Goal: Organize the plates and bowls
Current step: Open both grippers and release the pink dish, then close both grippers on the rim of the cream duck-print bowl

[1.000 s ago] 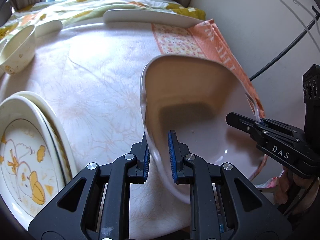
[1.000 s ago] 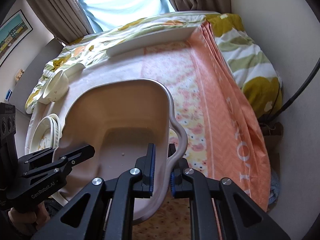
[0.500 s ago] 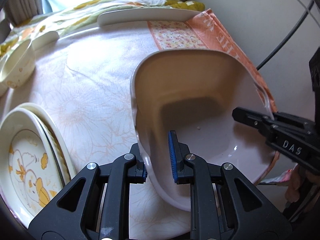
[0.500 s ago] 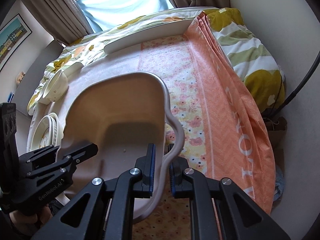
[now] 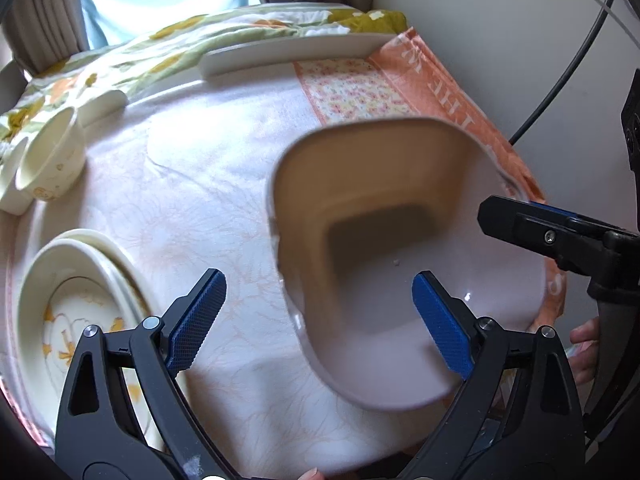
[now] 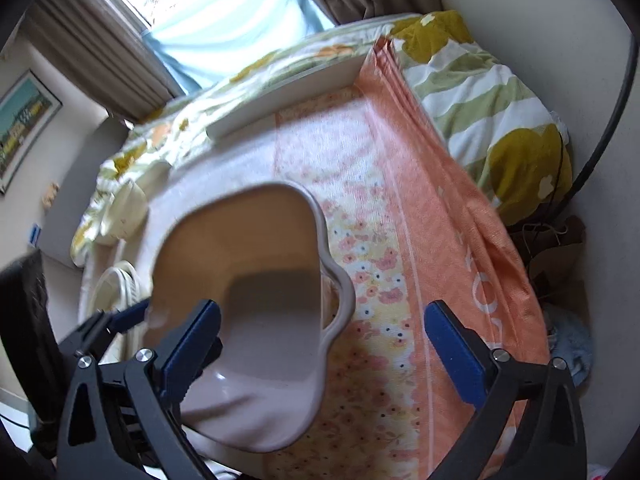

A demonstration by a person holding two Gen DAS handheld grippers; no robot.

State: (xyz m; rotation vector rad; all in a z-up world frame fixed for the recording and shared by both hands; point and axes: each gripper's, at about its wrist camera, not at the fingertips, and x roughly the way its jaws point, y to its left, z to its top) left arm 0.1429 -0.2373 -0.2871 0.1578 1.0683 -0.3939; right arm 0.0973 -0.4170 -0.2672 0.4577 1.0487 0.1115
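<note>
A large pinkish-beige basin (image 5: 380,200) stands at the front right of the cloth-covered table (image 5: 192,184). My left gripper (image 5: 318,280) is opening, its blue pads wide apart astride the basin's left rim and off it. My right gripper (image 6: 322,308) is opening too, straddling the handle lobe on the right rim of the basin (image 6: 248,248) without pressing. The right gripper's fingers (image 5: 520,216) reach over the far rim in the left wrist view. Stacked cream plates (image 5: 80,280) with a yellow drawing lie at the left front. Cream bowls (image 5: 52,156) lie on their sides at the far left.
A long white tray (image 5: 288,54) runs along the table's back edge. An orange flowered cloth (image 6: 440,240) hangs over the right side, close to the wall, with a black cable (image 6: 600,152) beside it. A person's fingers (image 5: 584,344) show at the right.
Both grippers were shut on the basin's opposite rims; now both pairs of jaws stand wide apart and have let the basin go. The basin sits a little lower and flatter.
</note>
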